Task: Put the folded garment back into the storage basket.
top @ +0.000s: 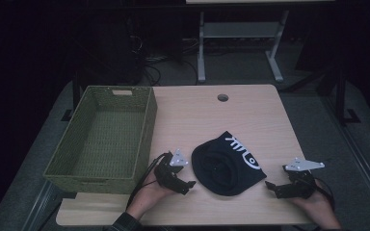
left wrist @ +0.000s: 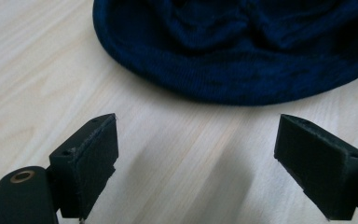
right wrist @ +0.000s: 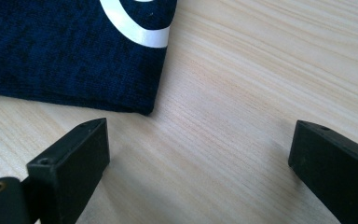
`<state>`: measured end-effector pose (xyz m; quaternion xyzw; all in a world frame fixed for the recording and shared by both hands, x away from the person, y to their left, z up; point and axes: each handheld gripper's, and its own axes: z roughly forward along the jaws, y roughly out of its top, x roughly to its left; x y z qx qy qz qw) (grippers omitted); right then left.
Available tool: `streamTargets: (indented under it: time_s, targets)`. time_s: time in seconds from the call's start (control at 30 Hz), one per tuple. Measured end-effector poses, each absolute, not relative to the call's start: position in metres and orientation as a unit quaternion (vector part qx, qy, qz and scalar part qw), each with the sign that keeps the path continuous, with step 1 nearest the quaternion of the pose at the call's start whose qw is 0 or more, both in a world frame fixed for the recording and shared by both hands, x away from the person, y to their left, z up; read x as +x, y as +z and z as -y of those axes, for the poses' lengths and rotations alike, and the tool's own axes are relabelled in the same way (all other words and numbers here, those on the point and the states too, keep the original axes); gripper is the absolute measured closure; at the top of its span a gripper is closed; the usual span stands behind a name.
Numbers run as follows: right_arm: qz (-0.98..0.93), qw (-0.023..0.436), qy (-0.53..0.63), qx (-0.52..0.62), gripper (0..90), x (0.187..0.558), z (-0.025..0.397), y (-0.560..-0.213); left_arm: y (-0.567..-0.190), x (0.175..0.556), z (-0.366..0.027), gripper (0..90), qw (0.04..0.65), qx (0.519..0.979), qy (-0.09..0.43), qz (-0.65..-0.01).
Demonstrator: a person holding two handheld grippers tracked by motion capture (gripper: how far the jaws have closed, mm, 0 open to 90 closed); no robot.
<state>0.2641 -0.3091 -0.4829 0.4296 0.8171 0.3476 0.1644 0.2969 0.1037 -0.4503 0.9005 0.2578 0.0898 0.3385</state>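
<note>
No words, brands or numbers can be read. The one sign is a white printed graphic on the dark cap [top: 227, 163], near the front edge of the surface [top: 250, 110]: a ring with short strokes, perhaps a fish skeleton; a white curve [right wrist: 135, 28] of it shows close up.

Dark navy knit beanie [top: 227, 163] lying flat on the wooden table [top: 250, 110], toward the near edge, roughly mid-width. Rounded crown points to the near-left; straight cuff end toward the right edge. White fish-skeleton print on its far-right part. Fabric rumpled, with folds across the middle. Ribbed knit at the rounded rim.
</note>
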Motion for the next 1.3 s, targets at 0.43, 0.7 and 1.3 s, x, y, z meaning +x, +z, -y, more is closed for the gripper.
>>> streamTargets:
  time_s: [0.43, 0.7, 1.3]
  targets:
    - [-0.819, 0.164, 0.346, 0.429, 3.5, 0.265, 0.309, -0.483, -0.422, 0.313, -0.077, 12.8, 0.328, 0.914, 0.064, -0.231]
    - [-0.819, 0.164, 0.346, 0.428, 3.3, 0.265, 0.309, -0.483, -0.418, 0.319, -0.058, 13.4, 0.319, 0.92, 0.051, -0.221]
    - [-0.819, 0.164, 0.345, 0.429, 3.3, 0.265, 0.309, -0.483, -0.441, 0.331, -0.012, 19.8, 0.252, 0.948, 0.034, -0.189]
